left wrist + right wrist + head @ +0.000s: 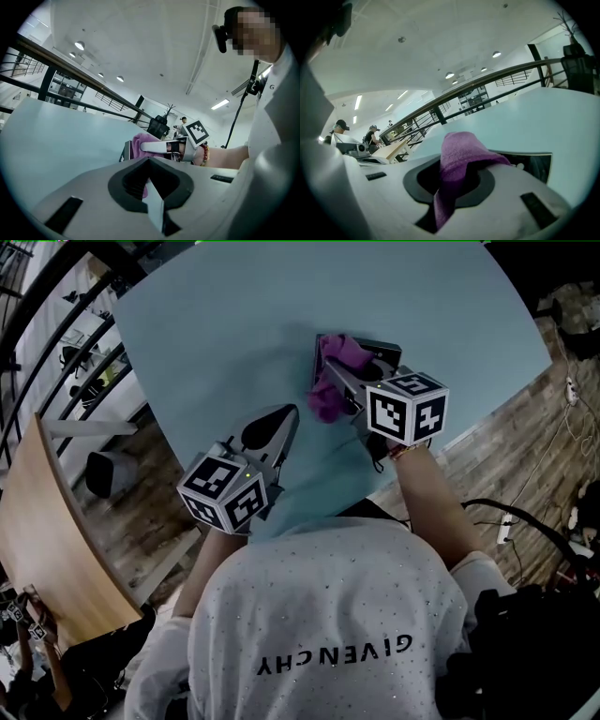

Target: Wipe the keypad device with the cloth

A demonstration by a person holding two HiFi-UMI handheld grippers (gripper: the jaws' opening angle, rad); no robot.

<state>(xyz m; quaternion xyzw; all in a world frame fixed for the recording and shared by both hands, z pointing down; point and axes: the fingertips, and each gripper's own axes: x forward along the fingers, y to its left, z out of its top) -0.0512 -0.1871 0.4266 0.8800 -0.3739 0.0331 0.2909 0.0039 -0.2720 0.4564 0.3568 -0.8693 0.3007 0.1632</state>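
Note:
The dark keypad device (384, 350) lies flat on the light blue table (234, 324), a little right of centre. A purple cloth (338, 354) is draped over the device's left end and hangs from my right gripper (330, 371), which is shut on it. In the right gripper view the cloth (459, 150) bulges up between the jaws, with the device (534, 164) just beyond. My left gripper (287, 416) hovers over bare table left of the cloth, jaws shut and empty. From the left gripper view (150, 163) I see the cloth (142, 142) and the device's end (126, 151).
The table's near edge runs diagonally under both grippers. A curved wooden panel (47, 549) stands at the left, over a wood floor with a small bin (108, 472). Cables and a power strip (570, 390) lie on the floor at the right.

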